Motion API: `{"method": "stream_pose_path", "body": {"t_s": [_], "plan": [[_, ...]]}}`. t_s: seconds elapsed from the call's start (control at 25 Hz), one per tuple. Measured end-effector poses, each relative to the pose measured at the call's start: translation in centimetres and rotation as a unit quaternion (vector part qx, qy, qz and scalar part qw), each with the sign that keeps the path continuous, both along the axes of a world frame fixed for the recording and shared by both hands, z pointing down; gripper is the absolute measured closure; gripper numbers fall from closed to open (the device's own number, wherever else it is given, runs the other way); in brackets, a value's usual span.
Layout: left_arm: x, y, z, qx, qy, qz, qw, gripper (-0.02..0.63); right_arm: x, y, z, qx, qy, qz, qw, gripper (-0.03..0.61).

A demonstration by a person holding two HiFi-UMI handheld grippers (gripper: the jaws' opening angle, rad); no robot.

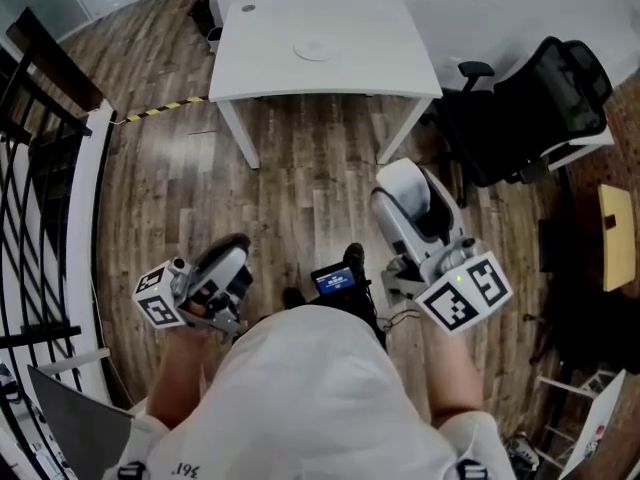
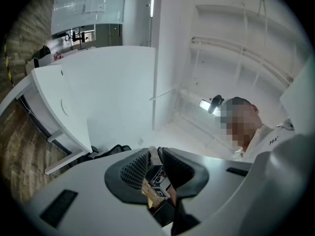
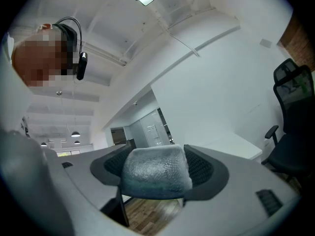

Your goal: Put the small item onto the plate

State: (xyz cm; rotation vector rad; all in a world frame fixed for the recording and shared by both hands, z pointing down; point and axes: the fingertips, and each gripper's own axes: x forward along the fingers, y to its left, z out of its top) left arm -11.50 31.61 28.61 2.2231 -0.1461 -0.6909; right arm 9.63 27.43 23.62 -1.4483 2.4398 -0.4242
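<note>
The left gripper (image 2: 156,156) has its black, ribbed fingers (image 2: 135,168) drawn narrow, and they pinch the small item (image 2: 157,183). It is a thin, flat, hard-edged piece with a tan face and black-and-white print, possibly a card packet, though the print is too blurred to read. Its lower end is lost behind the grey shell of the gripper. The right gripper (image 3: 158,156) has its fingers (image 3: 199,168) set wide, and they press on both sides of a grey block (image 3: 155,173). The block is rounded at the corners, has a pebbled, matte skin and looks soft. It fills the whole gap, and its far side is hidden. In the head view both grippers are raised in front of the person's white-shirted body, at 7 and 4 o'clock, and neither held thing shows there. The desk (image 1: 370,58) stands well apart at 12 o'clock. It is smooth, white and rectangular, on slanted white legs. The plate (image 1: 313,49) lies on it, round, white and barely distinct from the top. A black mesh-backed chair (image 1: 540,108) sits at 2 o'clock on the streaked wooden floor (image 1: 300,168). A black barred railing (image 1: 40,168) is cut off by the picture's edge at 9 o'clock.
</note>
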Motion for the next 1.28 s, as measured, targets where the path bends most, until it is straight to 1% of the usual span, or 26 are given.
{"method": "stream_pose_path", "body": {"t_s": [0.24,0.44,0.56,0.84,1.12,1.28], "plan": [[0.6,0.8,0.3,-0.005,-0.001,0.004,1.0,0.538,0.9,0.6,0.6,-0.01,-0.017,0.005,1.0,0.261],[1.0,0.7,0.3,-0.003,-0.002,0.005,1.0,0.538,1.1,0.3,0.4,-0.01,-0.026,0.003,1.0,0.261],[1.5,0.8,0.7,-0.01,-0.003,0.008,0.9999,0.538,1.4,0.3,0.9,-0.017,-0.028,0.004,0.999,0.261],[1.6,0.8,0.9,-0.011,-0.005,0.01,0.9999,0.538,1.3,0.1,2.0,-0.039,-0.04,0.003,0.998,0.261],[1.7,0.7,0.9,-0.013,-0.008,0.01,0.9998,0.538,0.9,-0.1,2.6,-0.051,-0.046,-0.003,0.998,0.261],[1.9,0.6,1.1,-0.007,-0.008,0.011,0.9999,0.538,0.7,-0.3,2.5,-0.047,-0.04,-0.005,0.998,0.261]]}}
